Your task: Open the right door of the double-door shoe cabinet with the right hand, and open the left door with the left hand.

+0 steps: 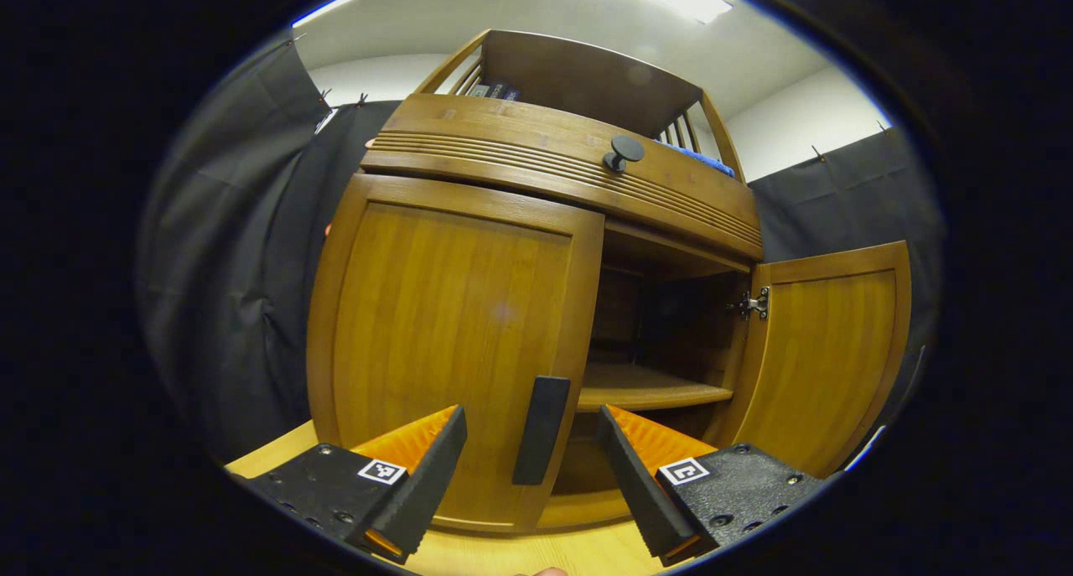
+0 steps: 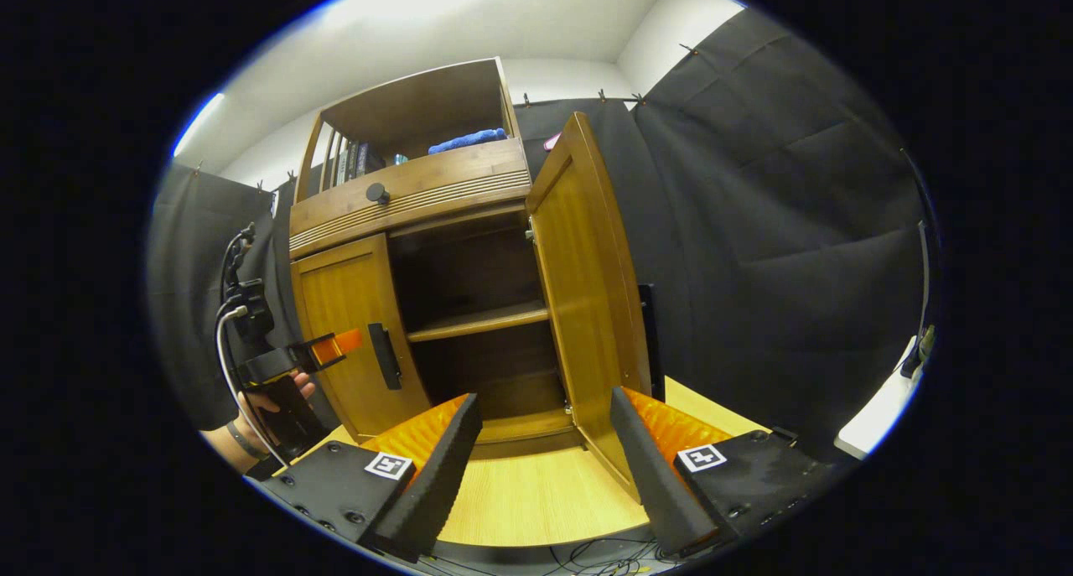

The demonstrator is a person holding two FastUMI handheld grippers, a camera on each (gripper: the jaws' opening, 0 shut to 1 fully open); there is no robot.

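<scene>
A brown wooden shoe cabinet (image 1: 536,182) (image 2: 411,199) stands on a light wooden floor. Its left door (image 1: 453,333) (image 2: 344,308) is closed, with a dark vertical handle (image 1: 541,429) (image 2: 385,355) at its right edge. The right door (image 1: 826,345) (image 2: 587,291) is swung wide open, showing a shelf (image 1: 645,387) (image 2: 478,320) inside. My left gripper (image 1: 531,459) is open, with the left door's handle between its fingers and nothing pressed. In the right gripper view it (image 2: 335,345) hovers just left of that handle, held by a hand (image 2: 268,404). My right gripper (image 2: 545,442) is open near the open door's lower edge.
A drawer front with a round dark knob (image 1: 624,150) (image 2: 377,193) sits above the doors. The top shelf holds books (image 2: 348,161) and a blue cloth (image 2: 465,140). Black cloth walls surround the cabinet. A white ledge (image 2: 880,412) stands at the far right, and cables (image 2: 587,559) lie at the floor's front edge.
</scene>
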